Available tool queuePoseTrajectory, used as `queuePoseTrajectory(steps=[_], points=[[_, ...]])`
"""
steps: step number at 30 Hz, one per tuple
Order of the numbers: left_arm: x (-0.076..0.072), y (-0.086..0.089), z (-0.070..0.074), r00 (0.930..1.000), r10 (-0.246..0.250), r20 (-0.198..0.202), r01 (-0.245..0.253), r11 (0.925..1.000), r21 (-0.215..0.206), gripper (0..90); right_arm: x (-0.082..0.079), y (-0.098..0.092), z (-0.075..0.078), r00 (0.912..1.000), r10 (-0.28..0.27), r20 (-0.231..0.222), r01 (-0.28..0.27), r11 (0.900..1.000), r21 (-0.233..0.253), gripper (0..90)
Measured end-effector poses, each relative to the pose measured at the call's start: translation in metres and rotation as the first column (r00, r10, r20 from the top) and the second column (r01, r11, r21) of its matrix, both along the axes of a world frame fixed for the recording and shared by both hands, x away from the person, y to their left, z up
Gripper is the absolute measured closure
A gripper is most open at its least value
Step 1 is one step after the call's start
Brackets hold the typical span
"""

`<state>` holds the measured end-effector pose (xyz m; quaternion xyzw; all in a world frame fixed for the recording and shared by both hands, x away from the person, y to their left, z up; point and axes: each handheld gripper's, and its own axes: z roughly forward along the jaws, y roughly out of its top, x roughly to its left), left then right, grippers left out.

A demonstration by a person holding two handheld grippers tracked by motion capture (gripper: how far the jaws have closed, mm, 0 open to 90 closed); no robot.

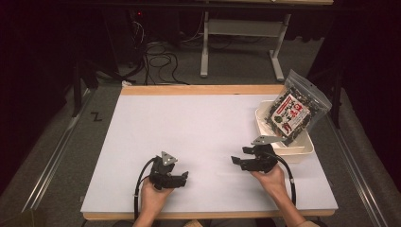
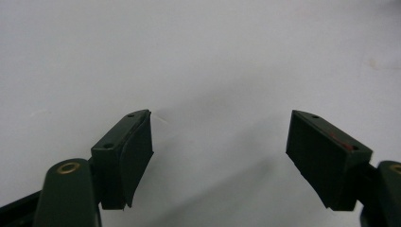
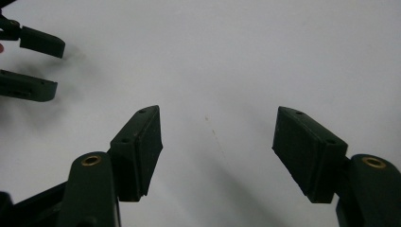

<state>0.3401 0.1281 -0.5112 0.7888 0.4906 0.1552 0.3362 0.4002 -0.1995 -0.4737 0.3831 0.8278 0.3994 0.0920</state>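
Note:
Both grippers rest low over a white table top (image 1: 198, 123), each held by a hand near the front edge. My left gripper (image 1: 184, 177) points right, its jaws open with nothing between them; in the left gripper view it (image 2: 220, 142) frames bare white surface. My right gripper (image 1: 239, 156) points left toward it, open too and holding nothing (image 3: 217, 137). The left gripper's two jaws (image 3: 33, 61) appear at the top left of the right gripper view. A clear bag of dark pieces with a red and white label (image 1: 295, 111) stands tilted in a white tub (image 1: 302, 150) at the right edge.
The tub sits just right of my right hand. Wooden strips (image 1: 198, 90) border the table at the back and front. Beyond the far edge are floor cables (image 1: 161, 61) and a grey desk frame (image 1: 241, 33). Metal rails (image 1: 56, 151) run along both sides.

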Motion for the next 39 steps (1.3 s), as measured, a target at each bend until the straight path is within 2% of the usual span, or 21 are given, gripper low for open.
queuePoseTrajectory(steps=[6, 10, 14, 19, 25, 32, 39], points=[[-0.002, -0.001, 0.0, 1.0, -0.004, -0.006, 0.004, 1.0, -0.006, 24.0, 0.0, 0.001, -0.004, 1.0, -0.005, 0.004, 0.005, 0.999, -0.034, 30.9], [0.0, -0.001, 0.001, 1.0, -0.004, 0.0, 0.004, 1.0, -0.002, 24.0, -0.001, 0.0, -0.007, 0.9999, -0.008, 0.007, 0.008, 0.999, -0.038, 28.2], [-0.002, -0.002, 0.002, 1.0, -0.01, 0.0, 0.01, 0.9999, -0.009, 24.0, -0.002, -0.002, -0.009, 0.9998, 0.004, 0.021, -0.004, 1.0, -0.012, 26.4], [-0.002, -0.002, 0.003, 0.9999, -0.01, 0.0, 0.01, 0.9998, -0.014, 24.0, -0.006, 0.001, -0.015, 0.9996, 0.018, 0.024, -0.017, 0.999, -0.028, 26.0], [-0.003, 0.0, 0.004, 0.9999, -0.011, 0.005, 0.011, 0.9997, -0.021, 24.0, -0.008, 0.0, -0.02, 0.9996, 0.02, 0.021, -0.02, 1.0, -0.014, 36.3], [-0.005, 0.0, 0.004, 0.9999, -0.013, 0.003, 0.013, 0.9995, -0.028, 24.0, -0.011, 0.0, -0.026, 0.9988, 0.02, 0.044, -0.018, 0.998, -0.053, 44.6], [-0.003, -0.003, 0.003, 0.9997, -0.024, -0.003, 0.024, 0.9994, -0.023, 23.9, -0.011, -0.005, -0.031, 0.9996, 0.012, 0.025, -0.011, 0.998, -0.055, 52.3]])
